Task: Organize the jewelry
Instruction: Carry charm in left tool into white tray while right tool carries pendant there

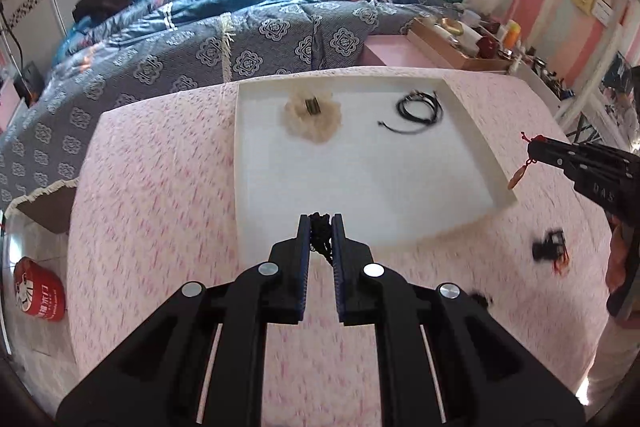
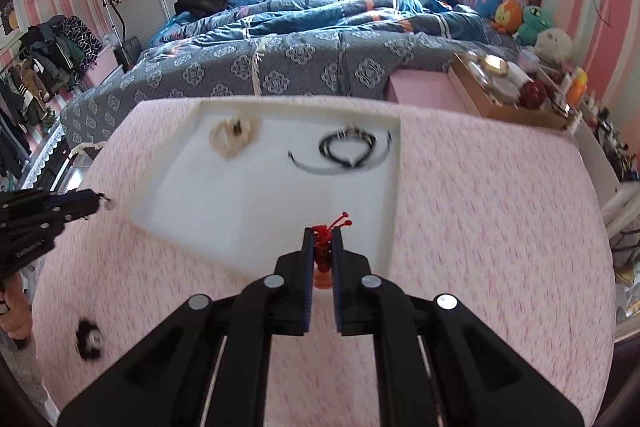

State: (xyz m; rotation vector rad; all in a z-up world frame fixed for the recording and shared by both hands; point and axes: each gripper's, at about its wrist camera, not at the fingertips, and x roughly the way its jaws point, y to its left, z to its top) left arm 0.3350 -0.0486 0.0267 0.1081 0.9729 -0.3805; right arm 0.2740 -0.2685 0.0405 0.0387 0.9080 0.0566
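Observation:
A white tray (image 1: pixel 476 143) lies on the pink table and holds a beige fluffy hair piece (image 1: pixel 314 117) and a black cord bracelet (image 1: pixel 420 107). My left gripper (image 1: pixel 321 227) is shut on a black cord piece (image 1: pixel 321 239) just above the tray's near edge. My right gripper (image 2: pixel 322 241) is shut on a red cord charm (image 2: pixel 323 255) with an orange pendant, over the tray's near right corner (image 2: pixel 384 259). The right gripper also shows in the left wrist view (image 1: pixel 534 149), with the charm (image 1: pixel 518 177) hanging from it. The left gripper shows in the right wrist view (image 2: pixel 98 203).
A small black item with red thread (image 1: pixel 550 249) lies on the pink table right of the tray. Another dark item (image 2: pixel 89 341) lies at the table's left in the right wrist view. A bed stands behind the table, and a cluttered box (image 1: pixel 460 43) at the back right.

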